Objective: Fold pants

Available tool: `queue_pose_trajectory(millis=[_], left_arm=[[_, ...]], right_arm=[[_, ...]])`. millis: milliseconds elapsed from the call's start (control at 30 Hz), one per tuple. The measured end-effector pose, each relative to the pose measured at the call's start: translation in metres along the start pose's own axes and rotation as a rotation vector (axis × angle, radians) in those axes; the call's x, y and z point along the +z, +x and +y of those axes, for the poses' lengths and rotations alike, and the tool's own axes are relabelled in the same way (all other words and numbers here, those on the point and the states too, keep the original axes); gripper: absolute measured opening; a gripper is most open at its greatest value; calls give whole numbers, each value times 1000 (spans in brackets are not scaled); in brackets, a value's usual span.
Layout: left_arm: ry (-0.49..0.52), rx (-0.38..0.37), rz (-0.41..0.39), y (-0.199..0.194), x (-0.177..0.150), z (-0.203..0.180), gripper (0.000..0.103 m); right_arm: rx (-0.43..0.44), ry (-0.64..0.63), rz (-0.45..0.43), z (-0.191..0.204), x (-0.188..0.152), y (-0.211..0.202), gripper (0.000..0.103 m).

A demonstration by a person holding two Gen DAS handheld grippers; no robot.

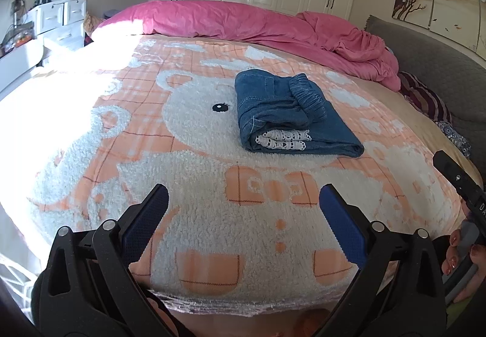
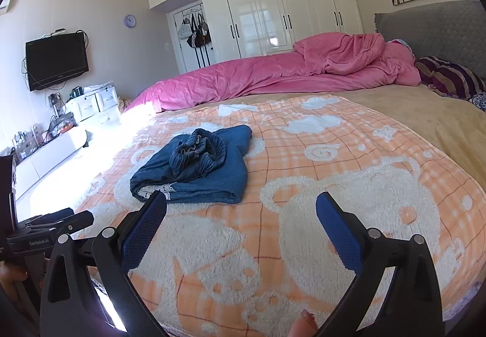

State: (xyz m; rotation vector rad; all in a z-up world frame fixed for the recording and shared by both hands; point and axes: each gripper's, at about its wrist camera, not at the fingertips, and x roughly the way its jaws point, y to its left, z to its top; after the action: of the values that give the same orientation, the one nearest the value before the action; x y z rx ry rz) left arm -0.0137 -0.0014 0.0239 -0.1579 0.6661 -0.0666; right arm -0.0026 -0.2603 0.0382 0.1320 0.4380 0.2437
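The bed (image 2: pixel 395 112) carries a fleece bear-print blanket (image 1: pixel 188 185) spread flat over its near half, which gives a level, clear surface for folding. A pink duvet (image 2: pixel 243 78) is pushed along the far edge of the bed, out of the working area.

The denim pants (image 1: pixel 288 115) lie on the blanket toward the middle of the bed, well back from the near edge. They are already in a compact folded bundle: the elastic waistband (image 1: pixel 306 97) rests on top and the lace trim (image 1: pixel 282 138) shows at the open end of the fold. Judged from this shape, the folding appears complete or nearly so.

Left gripper (image 1: pixel 243 215): held low over the near edge of the bed, pointing at the bundle but well apart from it. Its tongs are spread wide and hold nothing.

Right gripper (image 2: pixel 241 224): same low pose near the bed's near edge, just short of the bundle, tongs spread and empty. Both are clear of the fabric, so nothing disturbs the fold.
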Motion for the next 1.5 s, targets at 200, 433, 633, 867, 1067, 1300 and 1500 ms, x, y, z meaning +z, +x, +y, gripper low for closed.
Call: queue_pose_trajectory(millis=[200,433,633,867,1067,1300,1500], left_arm=[[10,-10,21,0,-8,-6,93],[4,-17,50,-1,-16,-8,93],[9,-13,69,1,-20,-9,93],[2,-10,94,8,-22,-7,93],[5,-7,117,15,-24,-8,93],[3,-13,122,17,-24,-8,93],[0,-17,115,19,-23,-7,93]], right_arm=[[4,-13,11,6,-4,-3,98],[15,-33,29,14,-9,-3,98],[14,-51,57,21,-14,-1,98],[6,-47,113,24,-22,5,98],[-11,-59,127,25,-24,10,98],[-44,-65,101,23,-22,10,98],[-56,-69,119,22,-23,15,98]])
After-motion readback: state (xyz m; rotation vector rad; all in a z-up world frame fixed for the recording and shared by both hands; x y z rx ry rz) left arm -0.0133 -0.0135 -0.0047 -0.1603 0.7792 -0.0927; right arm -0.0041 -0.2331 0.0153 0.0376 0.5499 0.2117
